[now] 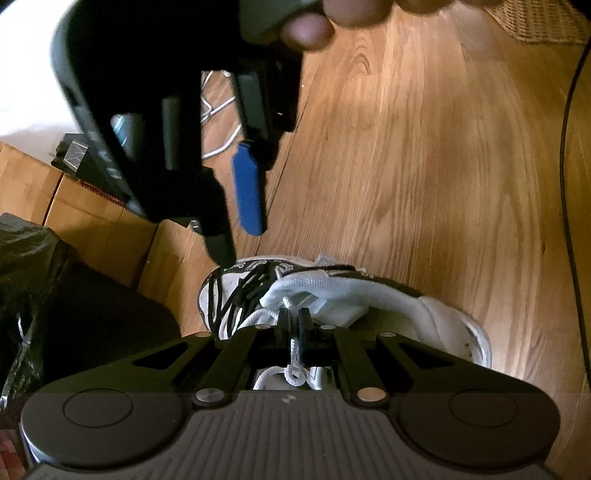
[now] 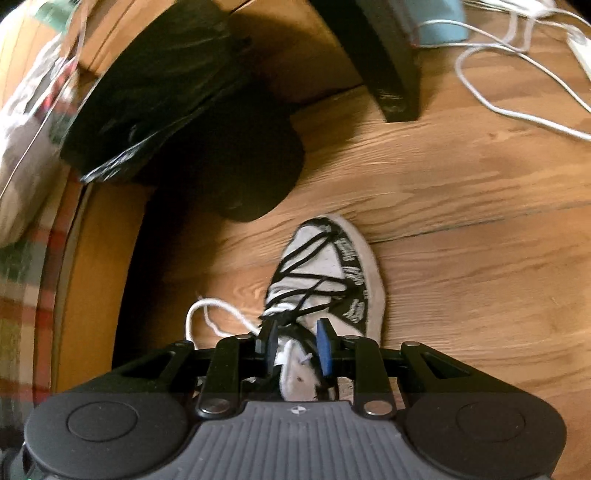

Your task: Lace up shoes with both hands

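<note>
A white shoe (image 1: pixel 373 291) with black trim and black laces (image 2: pixel 314 266) lies on the wooden floor (image 1: pixel 424 166). My left gripper (image 1: pixel 294 321) sits low over the shoe's opening, shut on a white lace (image 1: pixel 294 373) that runs between its fingers. My right gripper (image 2: pixel 297 343) hovers over the tongue with its jaws apart; the tongue and black laces lie between its blue pads (image 2: pixel 323 347), and I see no pad pressing. In the left wrist view the right gripper (image 1: pixel 240 240) comes down from the upper left, held by a hand (image 1: pixel 332 18). A loop of white lace (image 2: pixel 207 310) trails left of the shoe.
A black cap (image 2: pixel 255 173) and a black plastic bag (image 2: pixel 147 92) lie beyond the shoe by cardboard boxes (image 1: pixel 92 221). A dark furniture leg (image 2: pixel 395 74) and white cables (image 2: pixel 517 99) are at the far right. A black cable (image 1: pixel 565 184) crosses the floor.
</note>
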A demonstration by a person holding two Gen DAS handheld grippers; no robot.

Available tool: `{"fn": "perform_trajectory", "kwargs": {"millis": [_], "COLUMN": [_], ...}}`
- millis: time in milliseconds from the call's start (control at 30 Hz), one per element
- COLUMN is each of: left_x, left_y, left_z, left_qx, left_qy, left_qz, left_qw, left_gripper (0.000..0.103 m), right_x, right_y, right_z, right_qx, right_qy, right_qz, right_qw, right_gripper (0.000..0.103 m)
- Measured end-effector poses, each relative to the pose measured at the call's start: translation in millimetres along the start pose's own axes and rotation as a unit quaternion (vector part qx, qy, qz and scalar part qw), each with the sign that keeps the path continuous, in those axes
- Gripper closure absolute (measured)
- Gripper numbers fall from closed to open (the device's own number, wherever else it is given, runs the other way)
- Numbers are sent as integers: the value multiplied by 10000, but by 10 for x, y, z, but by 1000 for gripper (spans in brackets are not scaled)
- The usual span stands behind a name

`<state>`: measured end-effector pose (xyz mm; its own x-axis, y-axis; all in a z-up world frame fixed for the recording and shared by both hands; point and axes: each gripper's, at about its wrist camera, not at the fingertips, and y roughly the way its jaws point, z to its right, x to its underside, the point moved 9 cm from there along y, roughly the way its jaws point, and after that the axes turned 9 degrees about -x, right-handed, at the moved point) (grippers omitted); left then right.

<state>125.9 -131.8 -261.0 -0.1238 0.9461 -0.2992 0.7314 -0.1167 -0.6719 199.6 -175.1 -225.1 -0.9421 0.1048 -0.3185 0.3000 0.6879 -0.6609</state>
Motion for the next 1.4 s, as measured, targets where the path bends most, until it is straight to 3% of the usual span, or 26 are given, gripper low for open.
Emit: {"fn": "perform_trajectory", "kwargs": {"millis": [167,400,633,967,1400], "left_x": [-21,-33,-61,-66,-83], "left_y": [26,36,31,31,-6], "left_z": [43,34,41,43,28], "left_qx": [-76,-136,-121,-94,-71], "left_qy": [26,-52,-94,-150,-212], "left_qz": [-38,-59,-78,-78,-78], "left_qw": [10000,9999,9999,9998,9997], "left_gripper": [99,98,98,98,98], "right_x": [30,47,75,103,182], "right_y": [47,94,157,131,232], "right_z": [101,6,31,130,104], "right_qx": [-74,-114,-215,46,-289], "right_qy": [411,271,552,510,762], "right_qz": [-24,-18,-27,44,-81], "right_qw": [9991,9996,9982,9987,9966], "right_gripper": [75,75,75,75,76]}}
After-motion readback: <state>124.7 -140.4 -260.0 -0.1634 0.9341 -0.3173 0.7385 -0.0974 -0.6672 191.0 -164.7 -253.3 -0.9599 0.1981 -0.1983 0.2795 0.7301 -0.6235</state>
